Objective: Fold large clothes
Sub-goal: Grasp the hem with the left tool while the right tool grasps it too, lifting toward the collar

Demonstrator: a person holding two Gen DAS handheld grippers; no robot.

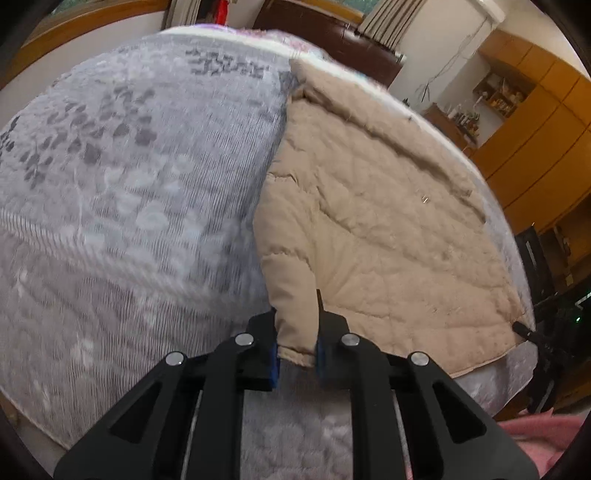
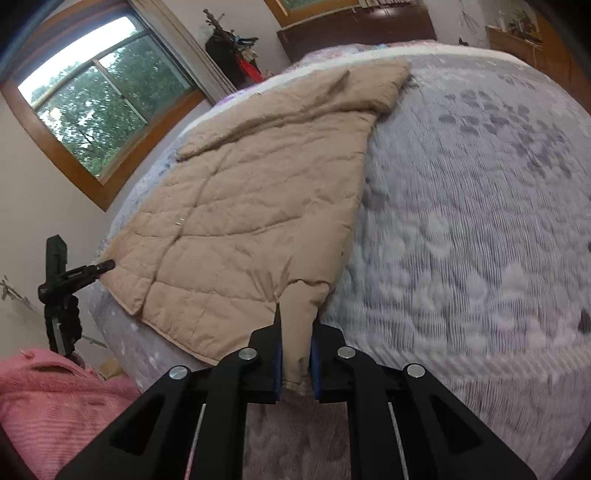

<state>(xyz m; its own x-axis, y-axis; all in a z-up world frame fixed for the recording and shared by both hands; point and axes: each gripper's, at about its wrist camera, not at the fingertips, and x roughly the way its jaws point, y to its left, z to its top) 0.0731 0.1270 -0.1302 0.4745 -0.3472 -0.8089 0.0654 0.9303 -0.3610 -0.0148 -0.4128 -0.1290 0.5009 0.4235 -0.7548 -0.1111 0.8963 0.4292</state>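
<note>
A big beige quilted coat lies spread on the bed, over the grey leaf-patterned bedspread, reaching from near the headboard end down to the foot edge and running along one long side of the mattress. The left gripper is clamped on a folded bit of the coat's hem at the foot edge, the blue pads pressing the fabric from both sides. The right gripper is likewise closed on a pinch of beige fabric at the coat's near corner, cloth bunched up between its fingers. The rest of the coat lies fairly flat, its collar end crumpled toward the head of the bed. A pink fuzzy garment sits off the bed's foot corner, beside a black stand whose arm points at the coat's edge. A wood-framed window shows green trees, and orange-brown cabinets line the far wall.
</note>
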